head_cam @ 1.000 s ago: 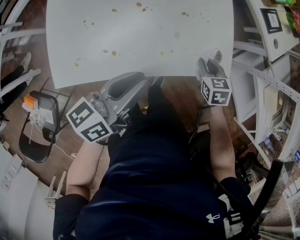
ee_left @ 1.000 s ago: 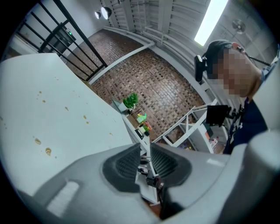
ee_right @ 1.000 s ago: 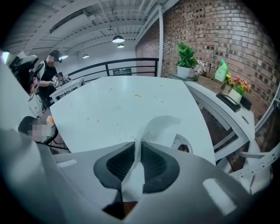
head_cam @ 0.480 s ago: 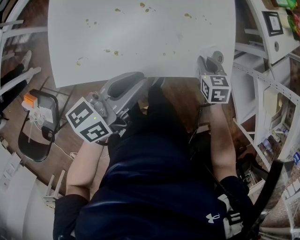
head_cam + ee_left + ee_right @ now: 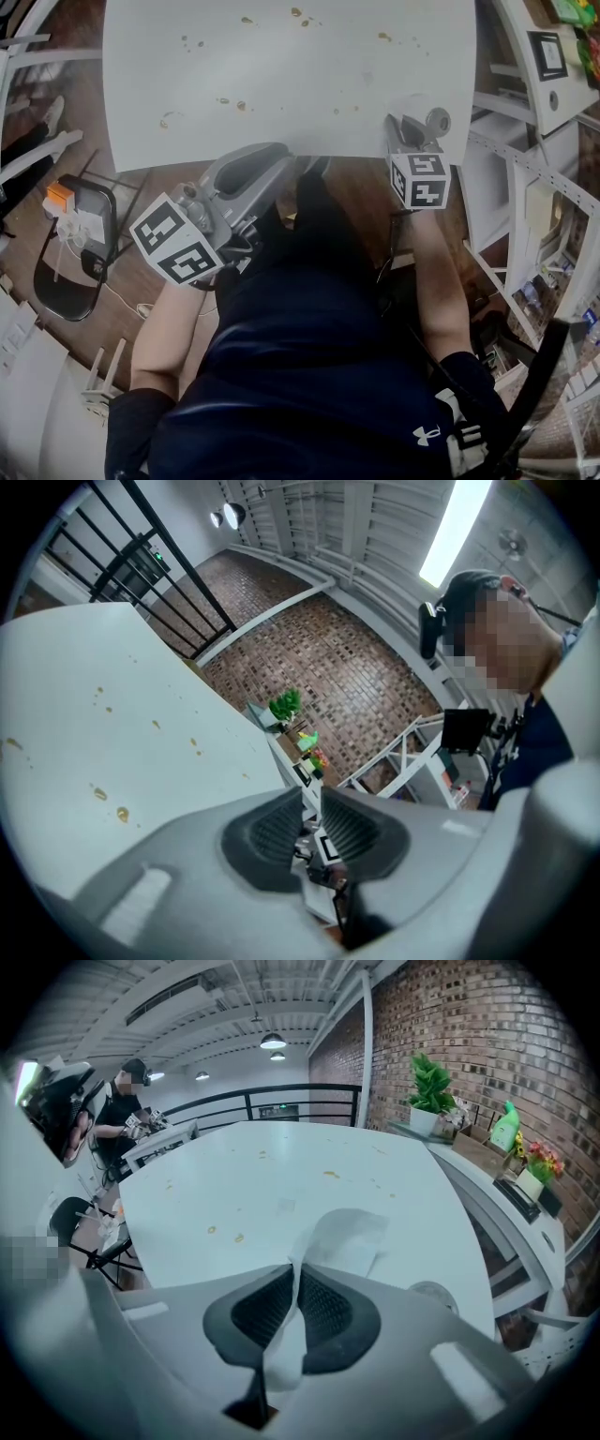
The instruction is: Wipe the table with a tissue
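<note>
At the table's near edge, around 5 o'clock, my right gripper (image 5: 296, 1279) pinches the thin white tissue (image 5: 345, 1235) tight. Its loose end sticks out over the big white table (image 5: 281, 66). I see small brown spots (image 5: 242, 106) on top. Around 7 o'clock, my left gripper (image 5: 311, 808) is closing on nothing.

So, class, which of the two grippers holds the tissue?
The right gripper: its jaws pinch the white tissue, while the left gripper is closing on nothing.
</note>
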### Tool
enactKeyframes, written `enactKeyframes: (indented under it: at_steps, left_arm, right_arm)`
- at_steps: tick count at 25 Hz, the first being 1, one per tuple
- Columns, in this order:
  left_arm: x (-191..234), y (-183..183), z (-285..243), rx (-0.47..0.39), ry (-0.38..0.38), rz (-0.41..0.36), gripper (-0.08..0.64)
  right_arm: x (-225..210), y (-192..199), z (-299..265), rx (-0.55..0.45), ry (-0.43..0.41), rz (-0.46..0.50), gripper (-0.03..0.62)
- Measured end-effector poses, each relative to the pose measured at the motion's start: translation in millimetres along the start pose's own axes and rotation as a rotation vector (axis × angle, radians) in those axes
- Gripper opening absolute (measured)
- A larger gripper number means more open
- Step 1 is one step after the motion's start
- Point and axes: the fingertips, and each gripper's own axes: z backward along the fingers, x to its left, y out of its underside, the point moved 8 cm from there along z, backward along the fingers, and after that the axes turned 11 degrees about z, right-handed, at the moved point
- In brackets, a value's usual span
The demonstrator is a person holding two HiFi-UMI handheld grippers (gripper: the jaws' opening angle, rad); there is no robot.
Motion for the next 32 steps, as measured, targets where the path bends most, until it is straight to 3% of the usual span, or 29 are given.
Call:
enactKeyframes:
  at_steps: [16, 20, 32]
  left_arm:
    - [4, -9, 17, -0.036, -0.006, 0.016, 0.061]
    - [4, -9, 15, -0.031, -0.002, 0.016, 0.061]
    - [-9, -4, -2, 0.022, 0.040, -0.011, 0.058]
  right_arm:
    - [9, -23, -14, 0.011, -0.058, 0.051, 0.025]
    - [13, -20, -10, 0.004, -0.083, 0.020, 0.024]
    - [-32, -3, 48, -0.080, 0.056, -0.155, 0.023]
